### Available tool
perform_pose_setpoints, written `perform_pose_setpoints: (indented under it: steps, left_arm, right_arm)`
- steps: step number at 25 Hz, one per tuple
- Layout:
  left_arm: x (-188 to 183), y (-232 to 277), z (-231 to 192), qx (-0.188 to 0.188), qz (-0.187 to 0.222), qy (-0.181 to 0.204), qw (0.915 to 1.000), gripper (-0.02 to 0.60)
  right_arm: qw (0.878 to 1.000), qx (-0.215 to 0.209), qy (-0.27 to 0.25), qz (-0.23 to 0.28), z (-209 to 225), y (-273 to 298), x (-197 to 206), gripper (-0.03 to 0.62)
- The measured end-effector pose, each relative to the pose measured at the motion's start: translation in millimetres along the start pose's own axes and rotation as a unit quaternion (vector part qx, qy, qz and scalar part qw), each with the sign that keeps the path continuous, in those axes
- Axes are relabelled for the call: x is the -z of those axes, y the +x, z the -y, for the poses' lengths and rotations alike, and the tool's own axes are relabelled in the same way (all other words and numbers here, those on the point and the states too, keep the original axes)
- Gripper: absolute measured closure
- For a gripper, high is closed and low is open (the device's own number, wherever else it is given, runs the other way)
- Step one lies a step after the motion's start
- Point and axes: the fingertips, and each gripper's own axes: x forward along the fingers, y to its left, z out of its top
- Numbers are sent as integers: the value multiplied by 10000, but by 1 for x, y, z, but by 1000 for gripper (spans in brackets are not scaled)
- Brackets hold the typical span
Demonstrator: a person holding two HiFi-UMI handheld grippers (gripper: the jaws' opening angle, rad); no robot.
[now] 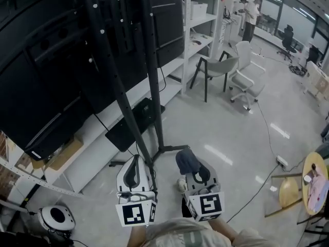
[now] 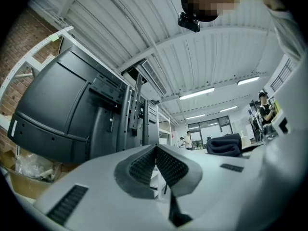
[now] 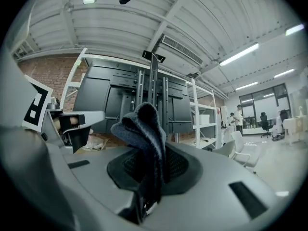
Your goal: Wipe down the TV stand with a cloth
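Observation:
The TV stand (image 1: 134, 71) is a pair of black uprights leaning up from a flat base (image 1: 172, 149) on the floor, just ahead of both grippers. A large black screen (image 1: 46, 81) hangs to its left. My right gripper (image 1: 194, 170) is shut on a dark blue-grey cloth (image 1: 186, 161), which bunches up between the jaws in the right gripper view, cloth (image 3: 143, 137). My left gripper (image 1: 135, 161) is shut with nothing in it, its jaws meeting at the tip, left gripper (image 2: 156, 149). Neither gripper touches the stand. The uprights (image 3: 154, 96) stand behind the cloth.
White shelving (image 1: 201, 22) runs along the wall behind the stand. A grey chair (image 1: 218, 66) and a white office chair (image 1: 248, 78) stand to the right. A cable and power strip (image 1: 281, 161) lie on the floor near a round yellow table (image 1: 314, 175). A black box (image 1: 132, 123) sits left of the base.

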Motion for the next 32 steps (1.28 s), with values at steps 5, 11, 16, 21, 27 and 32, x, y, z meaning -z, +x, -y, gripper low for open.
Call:
perform_pose_setpoints:
  steps: [5,11,16,21,27,32]
  left_arm:
    - [10,88,16,-113,-50,304,9995,566]
    - [-4,180,4,-428,115,465,9979,566]
    - [-9,231,3,-543,144,421,9975,567]
    - [-12,272,3,-666,226,426,9966,566]
    - [-8,302,-5,-886,281,428,9947,566]
    - [-3,319,-2,-928,147,353,9950,566]
  right_arm:
    - [9998,-187,69,-19,67,87,-2,537]
    - [9972,-588,-176,438,104,181,-47,537]
    - [9941,-865,-276,599,120,229,-73,537]
    - [9904,-1171,-302,672,129,267,-83,537]
    - [9853,-1459,-301,831,133,300,-89,537]
    - [9824,-1636,-210,877,135,315,-92,537]
